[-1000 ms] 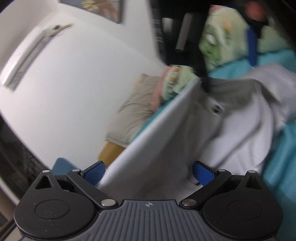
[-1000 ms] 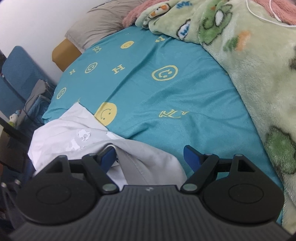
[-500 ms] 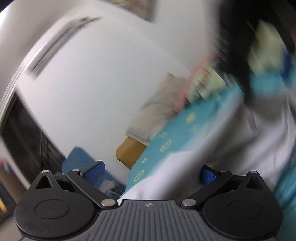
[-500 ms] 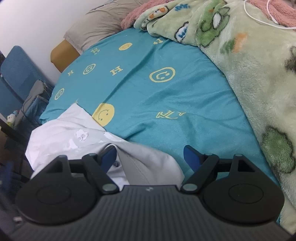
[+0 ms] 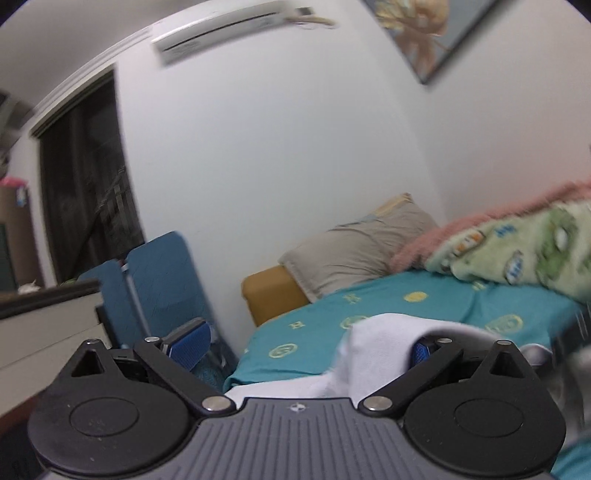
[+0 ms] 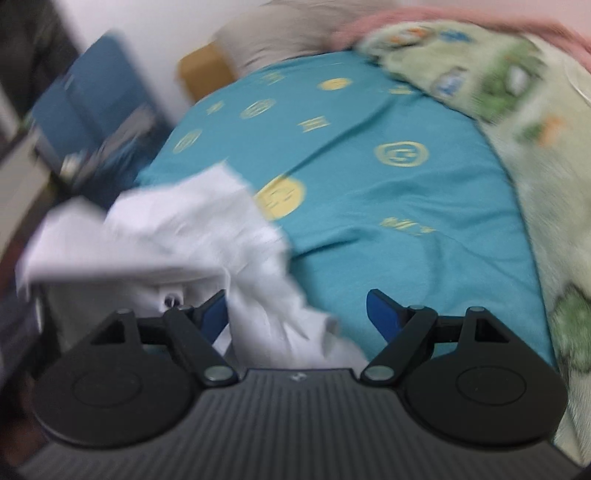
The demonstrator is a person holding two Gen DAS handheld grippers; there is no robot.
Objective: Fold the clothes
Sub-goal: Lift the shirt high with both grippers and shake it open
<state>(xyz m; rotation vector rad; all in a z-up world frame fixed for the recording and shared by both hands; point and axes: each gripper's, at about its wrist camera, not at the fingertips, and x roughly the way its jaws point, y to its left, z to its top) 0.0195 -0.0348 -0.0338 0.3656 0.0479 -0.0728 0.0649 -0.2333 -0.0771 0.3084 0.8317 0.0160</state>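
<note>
The left gripper (image 5: 306,345) stands wide open, blue pads far apart; a fold of the white shirt (image 5: 376,354) drapes over its right-hand finger (image 5: 421,354), but nothing is pinched between the two. A second ago the shirt stretched taut across this view; now it has slumped to a small hump, and the camera has swung to face the wall, with the air conditioner (image 5: 221,31) high up.

The right gripper (image 6: 297,314) is likewise wide open. The shirt (image 6: 177,236) lies bunched between and beside its fingers, loose cloth against the left pad (image 6: 214,314), not clamped. Earlier the shirt lay flatter at the lower left; now it is crumpled and spread farther onto the teal bedsheet (image 6: 388,221).

Beyond it lie the green blanket (image 6: 535,147), grey pillow (image 5: 362,251) and blue folding chair (image 5: 155,277). The right view is blurred.
</note>
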